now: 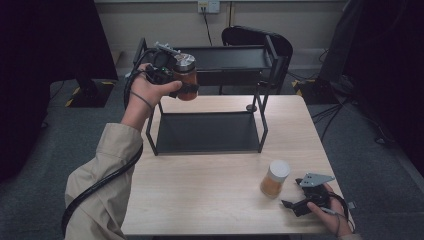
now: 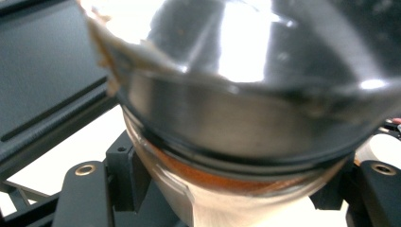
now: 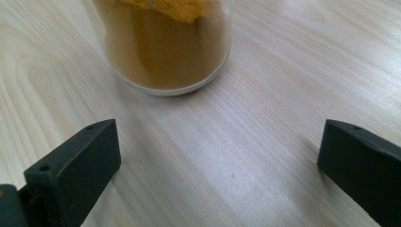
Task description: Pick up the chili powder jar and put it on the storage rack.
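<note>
A glass jar [image 1: 185, 76] with a silver lid and red-brown contents is held in the air by my left gripper [image 1: 187, 88], at the left end of the black rack's top shelf [image 1: 227, 56]. In the left gripper view the jar [image 2: 246, 109] looms close and tilted, with a black jaw on each side and my left gripper [image 2: 231, 194] shut on it. A second jar [image 1: 275, 178], with a white lid and yellow-orange powder, stands on the table's front right. My right gripper [image 1: 293, 195] rests just right of it, open. In the right gripper view this jar [image 3: 165, 42] stands ahead of my right gripper [image 3: 217, 165], untouched.
The black two-tier rack stands at the back of the wooden table [image 1: 200, 200], its lower shelf [image 1: 207, 132] bare. A black chair [image 1: 252, 35] sits behind it. A cable [image 1: 100, 185] trails along the left sleeve. Dark equipment stands on the floor at both sides.
</note>
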A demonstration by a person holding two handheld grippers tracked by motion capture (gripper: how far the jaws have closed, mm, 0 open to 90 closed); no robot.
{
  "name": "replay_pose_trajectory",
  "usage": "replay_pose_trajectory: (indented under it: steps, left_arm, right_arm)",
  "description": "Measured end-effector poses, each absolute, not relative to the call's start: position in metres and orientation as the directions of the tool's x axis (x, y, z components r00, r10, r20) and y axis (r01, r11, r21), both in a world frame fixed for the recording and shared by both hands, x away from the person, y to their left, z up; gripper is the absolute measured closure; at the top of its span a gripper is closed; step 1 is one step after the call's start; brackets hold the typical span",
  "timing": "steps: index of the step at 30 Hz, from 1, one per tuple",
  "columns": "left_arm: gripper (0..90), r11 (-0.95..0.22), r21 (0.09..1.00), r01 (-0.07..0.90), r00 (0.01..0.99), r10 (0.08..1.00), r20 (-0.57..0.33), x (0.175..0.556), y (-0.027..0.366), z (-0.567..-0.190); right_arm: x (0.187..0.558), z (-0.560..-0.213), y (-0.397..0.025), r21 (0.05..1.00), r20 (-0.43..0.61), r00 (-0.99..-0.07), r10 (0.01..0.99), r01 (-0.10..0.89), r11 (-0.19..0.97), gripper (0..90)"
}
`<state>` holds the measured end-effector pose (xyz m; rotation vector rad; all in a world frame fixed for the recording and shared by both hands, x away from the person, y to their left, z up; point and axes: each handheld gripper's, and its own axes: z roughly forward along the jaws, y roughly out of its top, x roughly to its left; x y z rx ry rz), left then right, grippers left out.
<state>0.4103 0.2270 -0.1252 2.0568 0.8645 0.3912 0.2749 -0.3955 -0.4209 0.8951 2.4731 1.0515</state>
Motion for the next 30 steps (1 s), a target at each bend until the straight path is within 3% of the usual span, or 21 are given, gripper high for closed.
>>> replay_pose_trajectory:
  steps: [30]
  left_arm:
    - [30.1,-0.348,0.820,0.453,0.652,0.757,-0.039,0.437,0.216,-0.084]
  right_arm:
    - [0.275,-0.421,-0.395,0.729,-0.036,-0.757,0.652,0.427,0.536,0.0]
